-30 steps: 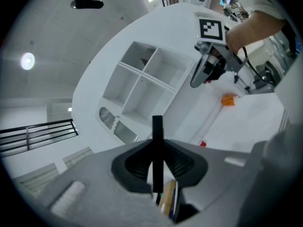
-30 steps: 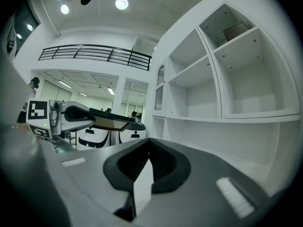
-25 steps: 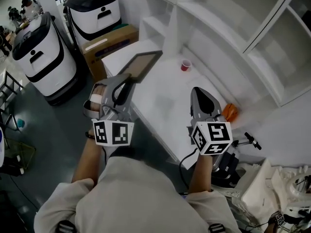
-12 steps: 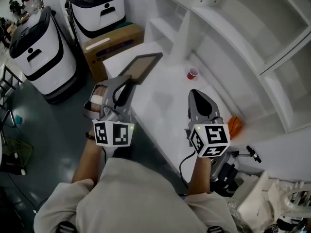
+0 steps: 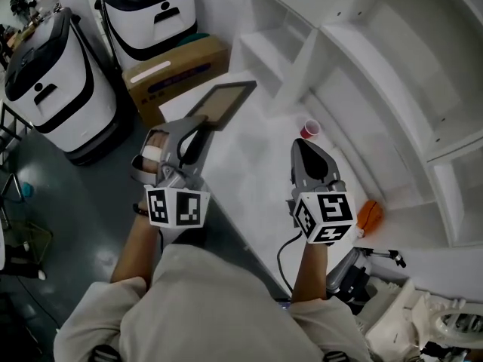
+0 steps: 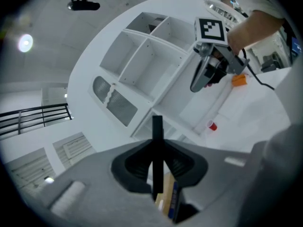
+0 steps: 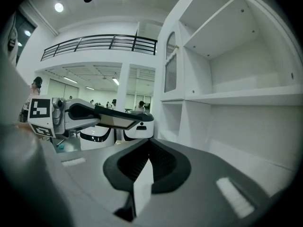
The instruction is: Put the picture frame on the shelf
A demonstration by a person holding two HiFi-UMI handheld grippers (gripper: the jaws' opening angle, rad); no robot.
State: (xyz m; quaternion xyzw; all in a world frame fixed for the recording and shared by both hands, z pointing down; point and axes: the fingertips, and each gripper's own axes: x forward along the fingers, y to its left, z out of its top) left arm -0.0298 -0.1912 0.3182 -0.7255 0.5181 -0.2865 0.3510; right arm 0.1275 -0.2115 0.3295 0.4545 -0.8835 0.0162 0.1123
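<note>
Left claw (image 5: pixel 198 129): clenched on the near edge of the picture frame (image 5: pixel 223 102). In the left gripper view the dark frame stands edge-on between the two pads, which press on it from both sides.
Picture frame: dark rim and brownish face, held out in the air nearly flat, above the far left corner of the white surface (image 5: pixel 253 164). It is not on the shelf. (The right gripper view shows it from the side, level in the other claw.)
Right claw (image 5: pixel 303 146): clenched, with the pad tips together and nothing between them. It hovers above the middle of the surface and points toward the shelf.
Shelf (image 5: pixel 392 66): a white unit with open compartments, standing along the far and right side of the surface. The compartments that show hold nothing.
Red cup (image 5: pixel 310 129): upright on the surface close to the foot of the shelf, just beyond the right claw's tip.
Orange object (image 5: pixel 369 214): on the surface to the right of the right claw's marker cube, too small to identify.
Cardboard box (image 5: pixel 170 72): on the floor past the surface's far left corner, behind the frame.
White-and-black machines (image 5: pixel 49 81): two of them on the dark floor, left of the box.
Person: seen from above in a light shirt, with both forearms stretched forward.
</note>
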